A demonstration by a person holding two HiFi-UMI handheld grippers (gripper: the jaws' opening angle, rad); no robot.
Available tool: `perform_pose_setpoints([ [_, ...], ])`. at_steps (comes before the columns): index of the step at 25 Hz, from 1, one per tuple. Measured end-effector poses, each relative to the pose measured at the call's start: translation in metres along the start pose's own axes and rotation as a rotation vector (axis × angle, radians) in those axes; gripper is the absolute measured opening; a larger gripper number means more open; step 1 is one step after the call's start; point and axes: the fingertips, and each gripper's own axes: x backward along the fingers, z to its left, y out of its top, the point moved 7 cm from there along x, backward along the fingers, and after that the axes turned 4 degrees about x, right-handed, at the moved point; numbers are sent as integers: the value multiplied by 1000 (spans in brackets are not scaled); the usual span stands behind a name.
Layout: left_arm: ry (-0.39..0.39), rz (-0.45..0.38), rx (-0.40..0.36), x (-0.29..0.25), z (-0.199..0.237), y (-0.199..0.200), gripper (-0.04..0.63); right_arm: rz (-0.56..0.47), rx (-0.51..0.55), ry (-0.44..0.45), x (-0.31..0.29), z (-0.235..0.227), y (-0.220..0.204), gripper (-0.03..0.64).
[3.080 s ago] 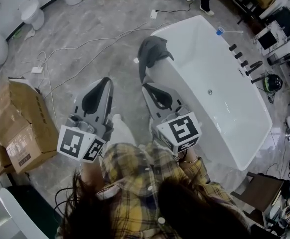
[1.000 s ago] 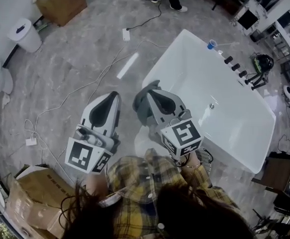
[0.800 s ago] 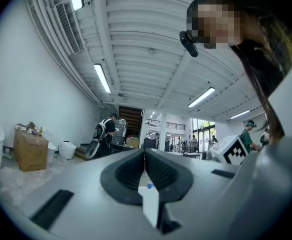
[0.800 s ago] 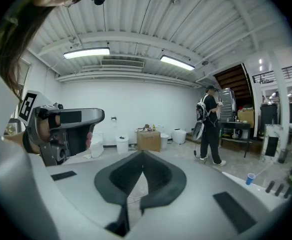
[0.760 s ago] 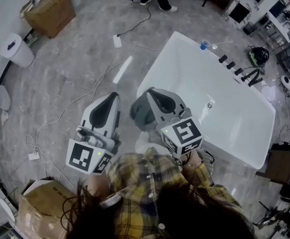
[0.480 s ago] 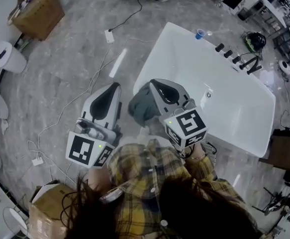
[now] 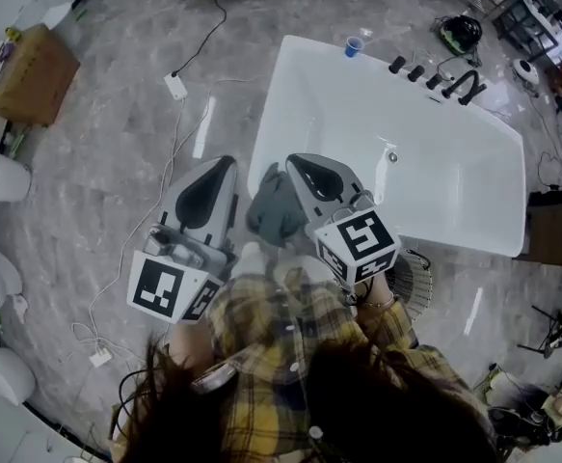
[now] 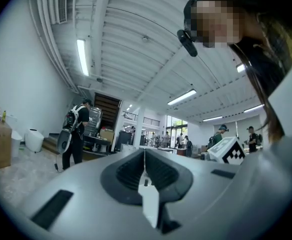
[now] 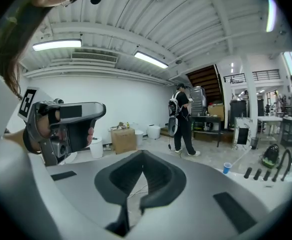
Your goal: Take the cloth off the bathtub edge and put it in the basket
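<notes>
Hold the right tool (image 7: 298, 162) pinched shut on the grey cloth (image 7: 273, 210) hanging beneath its tip, leave the closed, empty left tool (image 7: 223, 165) alongside, and swing back to the wire basket (image 7: 416, 280) behind the right tool before opening.

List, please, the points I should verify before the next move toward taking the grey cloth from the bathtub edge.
1. Cloth on the edge: ok. The grey cloth hangs over the near corner of the bathtub.
2. Left gripper ready to grasp: not ok. Its jaws are together, with nothing between them.
3. Right gripper ready to grasp: not ok. Its jaws are together and empty, next to the cloth.
4. Cloth free to lift: ok. Nothing lies on it.
5. Basket located: cannot tell. A round wire thing shows at the person's right, mostly hidden.
</notes>
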Motion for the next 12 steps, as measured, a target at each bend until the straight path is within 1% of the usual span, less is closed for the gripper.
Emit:
perform_pose_setpoints([
  [8,-122,73,28,-35,17,-14,18,37,-49,-114,-7,-15,-10,15],
  [12,-161,113,53,-49,21,-30,18,62,-66,-152,-8,-23,-20,15],
])
